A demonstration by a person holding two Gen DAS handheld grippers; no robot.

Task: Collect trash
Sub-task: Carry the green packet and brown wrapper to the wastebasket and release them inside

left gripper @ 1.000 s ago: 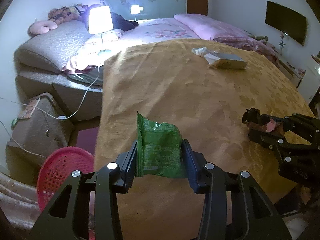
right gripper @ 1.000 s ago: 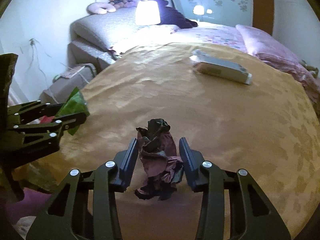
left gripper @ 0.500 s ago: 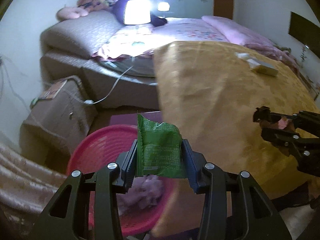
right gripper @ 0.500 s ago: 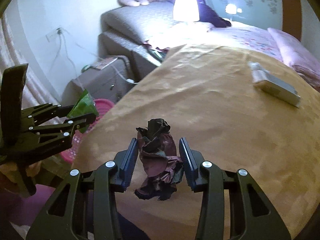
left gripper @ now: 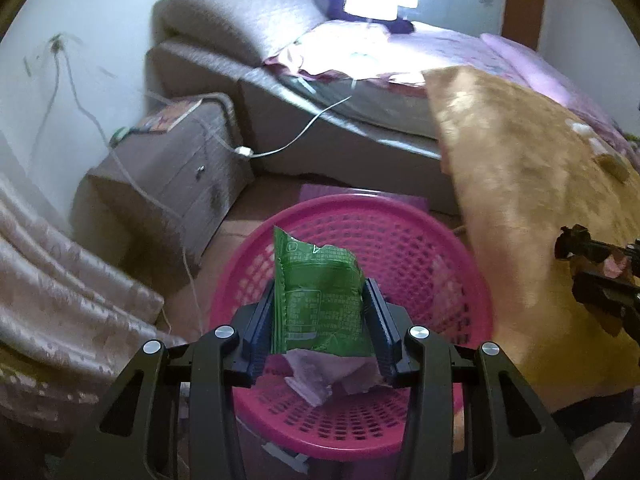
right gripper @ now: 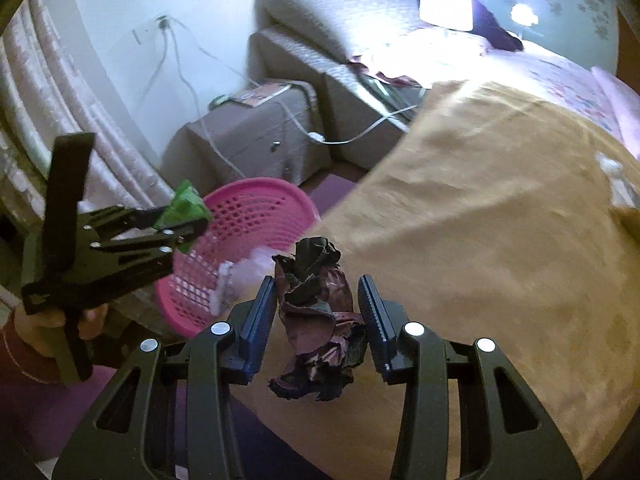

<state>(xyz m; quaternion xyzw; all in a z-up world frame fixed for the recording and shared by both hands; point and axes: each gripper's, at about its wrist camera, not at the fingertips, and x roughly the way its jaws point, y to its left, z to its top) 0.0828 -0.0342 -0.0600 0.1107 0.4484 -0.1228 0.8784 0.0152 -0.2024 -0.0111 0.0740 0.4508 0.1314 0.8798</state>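
Observation:
My left gripper (left gripper: 319,312) is shut on a green snack wrapper (left gripper: 316,296) and hangs right over the pink mesh basket (left gripper: 400,240) on the floor. Crumpled pale paper (left gripper: 320,376) lies inside the basket below it. My right gripper (right gripper: 318,312) is shut on a crumpled dark maroon wrapper (right gripper: 320,320) above the edge of the yellow bedspread (right gripper: 500,240). In the right wrist view the left gripper (right gripper: 188,220) with the green wrapper (right gripper: 182,204) sits over the basket (right gripper: 248,216) at left. The right gripper (left gripper: 588,256) shows at the left wrist view's right edge.
A grey bedside cabinet (left gripper: 172,168) with white cables (left gripper: 280,148) stands beyond the basket. A curtain (left gripper: 60,288) hangs at left. A lit lamp (right gripper: 446,4) glows on the bed. A flat packet (left gripper: 612,164) lies far off on the bedspread. A hand (right gripper: 60,320) holds the left gripper.
Both grippers swung left off the bed toward the floor. The pink basket went from the lower left corner to directly beneath the green wrapper. Both grips stayed the same.

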